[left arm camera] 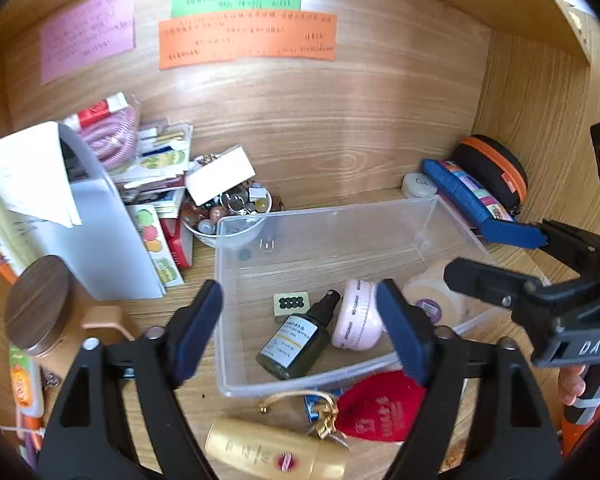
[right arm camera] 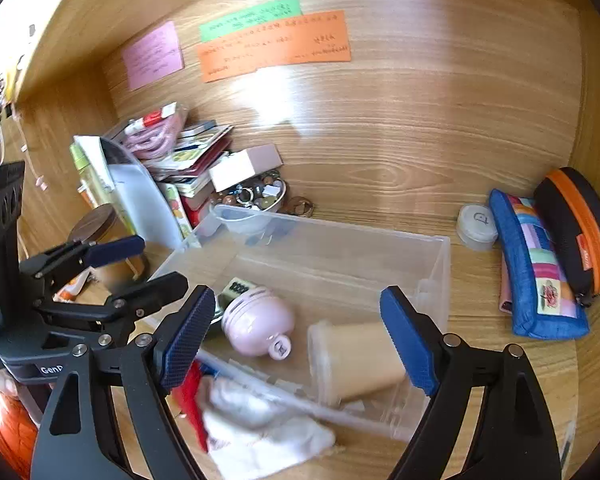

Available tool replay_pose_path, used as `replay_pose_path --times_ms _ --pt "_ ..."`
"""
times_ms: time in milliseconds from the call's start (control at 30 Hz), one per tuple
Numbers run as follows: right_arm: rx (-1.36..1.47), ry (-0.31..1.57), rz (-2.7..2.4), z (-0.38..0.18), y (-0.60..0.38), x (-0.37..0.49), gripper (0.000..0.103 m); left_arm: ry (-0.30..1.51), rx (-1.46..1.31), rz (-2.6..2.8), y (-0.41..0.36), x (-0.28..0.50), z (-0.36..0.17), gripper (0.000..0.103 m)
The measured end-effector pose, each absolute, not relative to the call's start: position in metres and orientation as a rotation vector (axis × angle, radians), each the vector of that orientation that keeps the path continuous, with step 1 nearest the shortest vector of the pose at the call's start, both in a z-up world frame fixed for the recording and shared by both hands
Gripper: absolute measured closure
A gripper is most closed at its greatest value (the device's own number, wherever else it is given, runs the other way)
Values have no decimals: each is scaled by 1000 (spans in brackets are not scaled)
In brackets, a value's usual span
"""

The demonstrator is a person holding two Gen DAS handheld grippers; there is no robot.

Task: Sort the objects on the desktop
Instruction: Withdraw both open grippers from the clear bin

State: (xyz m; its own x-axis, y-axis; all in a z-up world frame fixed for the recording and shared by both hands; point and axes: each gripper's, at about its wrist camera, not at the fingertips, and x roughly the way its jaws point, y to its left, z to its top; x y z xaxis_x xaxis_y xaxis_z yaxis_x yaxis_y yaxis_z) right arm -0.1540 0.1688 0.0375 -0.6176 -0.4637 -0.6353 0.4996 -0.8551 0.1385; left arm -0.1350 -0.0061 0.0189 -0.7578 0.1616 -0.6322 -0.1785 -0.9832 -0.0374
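Note:
A clear plastic bin (left arm camera: 340,216) (right arm camera: 420,248) sits on the wooden desk. In it lie a dark spray bottle (left arm camera: 296,340), a pink round gadget (left arm camera: 358,316) (right arm camera: 258,322), a green tile with dots (left arm camera: 291,305) (right arm camera: 236,286) and a beige lidded cup (left arm camera: 436,300) (right arm camera: 360,360). My left gripper (left arm camera: 300,328) is open and empty above the bin's near side. My right gripper (right arm camera: 296,340) is open and empty over the pink gadget and cup. Each gripper shows in the other's view, the right one (left arm camera: 500,256) and the left one (right arm camera: 140,264).
A gold bottle (left arm camera: 276,452), a red pouch (left arm camera: 380,408) and a gold-cord charm (left arm camera: 320,404) lie before the bin. A bowl of trinkets (left arm camera: 228,208), books and a wooden-lidded jar (left arm camera: 40,304) crowd the left. A blue pouch (right arm camera: 540,264), an orange-zip case (right arm camera: 580,228) and a small white pot (right arm camera: 476,226) lie right.

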Motion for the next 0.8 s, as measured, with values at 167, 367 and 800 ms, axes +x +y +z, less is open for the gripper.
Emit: replay_pose_path --times_ms 167,367,800 --pt "912 114 -2448 41 172 -128 20 56 -940 2840 -8 -112 31 7" --pt "908 106 -2464 40 183 -99 20 56 -913 2864 -13 -87 40 5" --pt "912 152 -2484 19 195 -49 20 -48 -944 2879 -38 -37 30 3"
